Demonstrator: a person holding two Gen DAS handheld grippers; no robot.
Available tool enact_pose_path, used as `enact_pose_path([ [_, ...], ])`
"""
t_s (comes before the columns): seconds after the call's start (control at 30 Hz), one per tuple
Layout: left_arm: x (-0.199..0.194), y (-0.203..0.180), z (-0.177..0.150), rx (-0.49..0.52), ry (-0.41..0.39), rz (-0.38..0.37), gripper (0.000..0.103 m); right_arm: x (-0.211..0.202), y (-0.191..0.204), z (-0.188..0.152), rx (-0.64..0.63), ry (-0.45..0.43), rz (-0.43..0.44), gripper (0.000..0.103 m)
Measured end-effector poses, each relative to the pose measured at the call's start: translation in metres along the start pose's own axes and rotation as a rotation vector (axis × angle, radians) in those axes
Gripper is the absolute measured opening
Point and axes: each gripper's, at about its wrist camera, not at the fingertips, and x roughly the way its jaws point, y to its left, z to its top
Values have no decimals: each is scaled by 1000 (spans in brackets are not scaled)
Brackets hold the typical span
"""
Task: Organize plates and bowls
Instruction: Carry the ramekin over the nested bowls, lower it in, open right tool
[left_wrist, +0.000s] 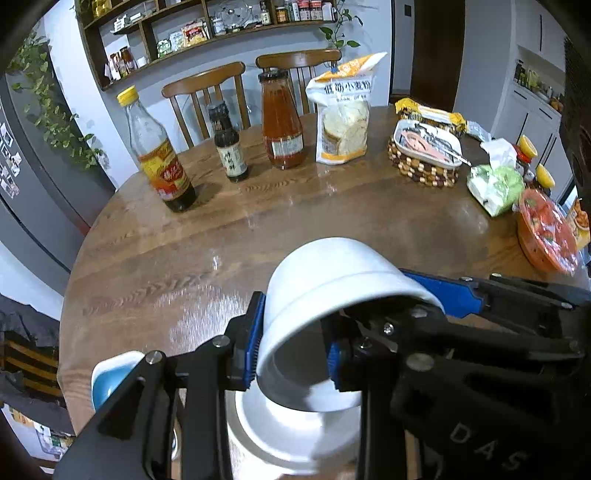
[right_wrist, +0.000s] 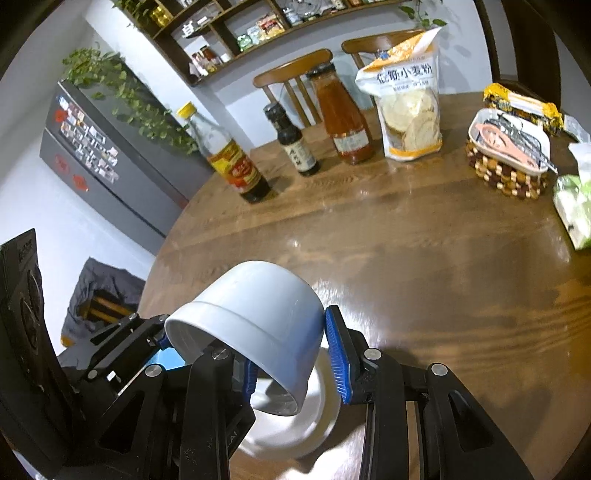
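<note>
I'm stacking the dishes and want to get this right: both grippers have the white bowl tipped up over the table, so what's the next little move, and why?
Probably lower the white bowl straight down onto the white dish under it. Both the left gripper and the right gripper clamp its wall, it hangs tilted just above that dish, and the blue bowl sits off to the side.
</note>
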Motion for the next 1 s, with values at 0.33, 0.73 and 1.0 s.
enact_pose_path([
  [0.33,13,4,-45,-49,109,-1,29,29,1,-38,23,140,6,36],
  [0.73,49,13,-61,-92,262,-44,29,64,-9,-49,86,279,-12,37],
  [1.0,48,23,-56,-118,253,-73,31,61,-9,-43,98,260,12,36],
])
